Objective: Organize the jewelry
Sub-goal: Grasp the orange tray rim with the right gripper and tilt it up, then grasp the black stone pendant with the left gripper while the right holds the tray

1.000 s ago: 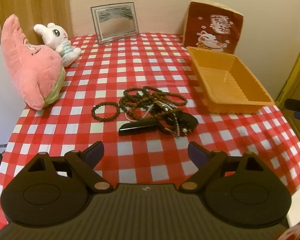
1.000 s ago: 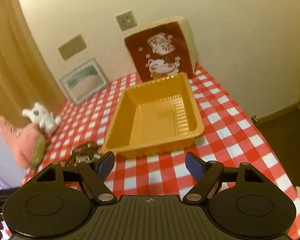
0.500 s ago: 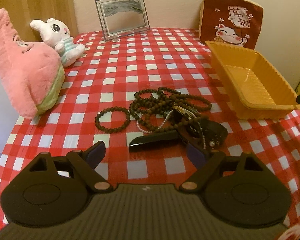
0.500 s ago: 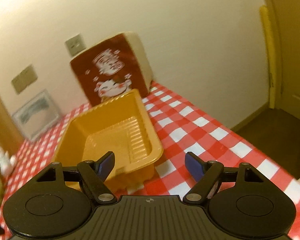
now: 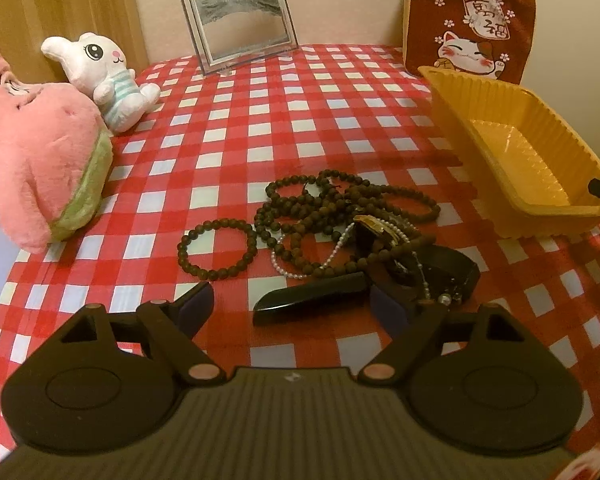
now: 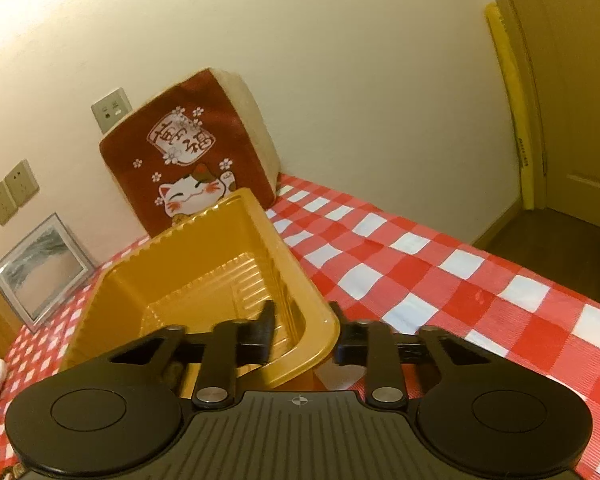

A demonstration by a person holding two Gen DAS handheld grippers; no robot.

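A tangle of dark bead necklaces (image 5: 340, 208), a pearl strand (image 5: 312, 256), a loose dark bead bracelet (image 5: 216, 250) and a black strap piece (image 5: 312, 302) lie on the checked cloth. My left gripper (image 5: 292, 304) is open just before the pile, its right finger beside the black pieces. An orange tray (image 5: 540, 208) stands at the right. My right gripper (image 6: 304, 334) straddles the tray's near corner rim (image 6: 320, 320), one finger inside and one outside, still partly open.
A pink plush (image 5: 40, 160) and a white bunny (image 5: 104, 80) sit at the left. A picture frame (image 5: 240, 24) and a cat cushion (image 5: 472, 28) stand against the back wall. The table edge and floor (image 6: 560, 240) lie to the right.
My left gripper moved forward to the jewelry pile. My right gripper moved in and narrowed around the tray's near corner.
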